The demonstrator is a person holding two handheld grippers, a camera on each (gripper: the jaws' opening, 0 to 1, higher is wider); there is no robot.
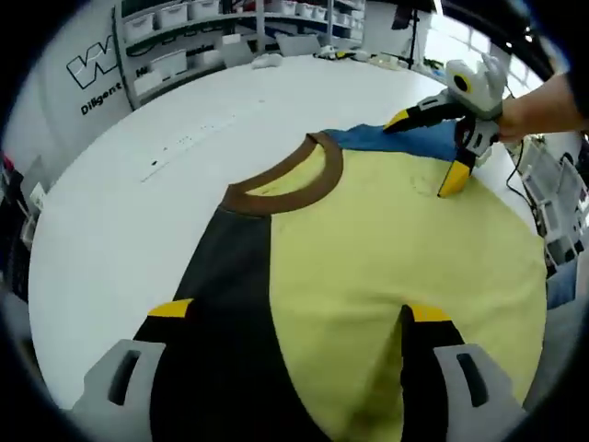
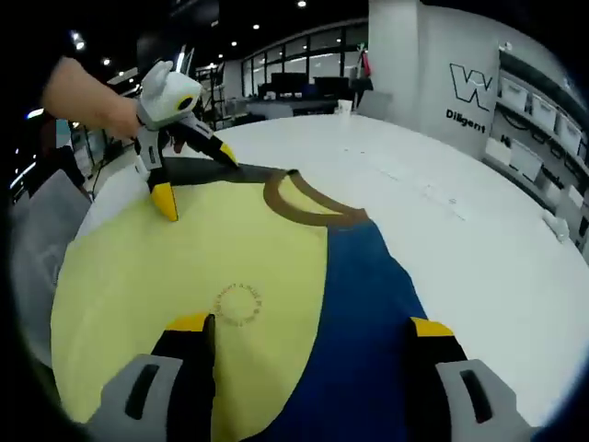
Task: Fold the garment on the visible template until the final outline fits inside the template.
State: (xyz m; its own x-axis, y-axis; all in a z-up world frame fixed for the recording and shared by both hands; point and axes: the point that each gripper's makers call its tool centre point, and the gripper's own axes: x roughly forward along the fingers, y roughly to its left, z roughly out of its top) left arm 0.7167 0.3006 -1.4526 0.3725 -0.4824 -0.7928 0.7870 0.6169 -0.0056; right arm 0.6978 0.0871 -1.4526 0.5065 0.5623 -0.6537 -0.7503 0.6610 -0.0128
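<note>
Left gripper view: the garment [image 1: 386, 249] is seen spread flat on the white surface [image 1: 138, 203], its lower part cut off at the near edge of the view behind the left hand-held gripper [image 1: 299, 318]. The jaws of this hand-held gripper stand wide apart over the cloth, with nothing between them. A yellow front panel, a black sleeve on the left and a blue sleeve at the far right are shown; the brown collar [image 1: 285, 180] lies at the far end, so the long axis runs from the near edge away toward the collar. The right hand-held gripper [image 1: 433, 152] is seen at the far right, held by a hand [image 1: 543, 106], its yellow-tipped jaws spread, one resting on the yellow cloth. A template outline cannot be made out beneath the cloth. Storage bins [image 1: 170, 14] stand on shelves [image 1: 184, 46] in the far background; their contents are hidden.

Right gripper view: the same garment [image 2: 184, 267] is shown from the opposite side, blue sleeve to the right, collar [image 2: 308, 207] far. The right hand-held gripper [image 2: 308, 327] is spread open above the cloth, holding nothing. A small round print [image 2: 239, 304] on the yellow panel is too blurred to read. The left hand-held gripper [image 2: 193, 180] appears at the far left, open.
</note>
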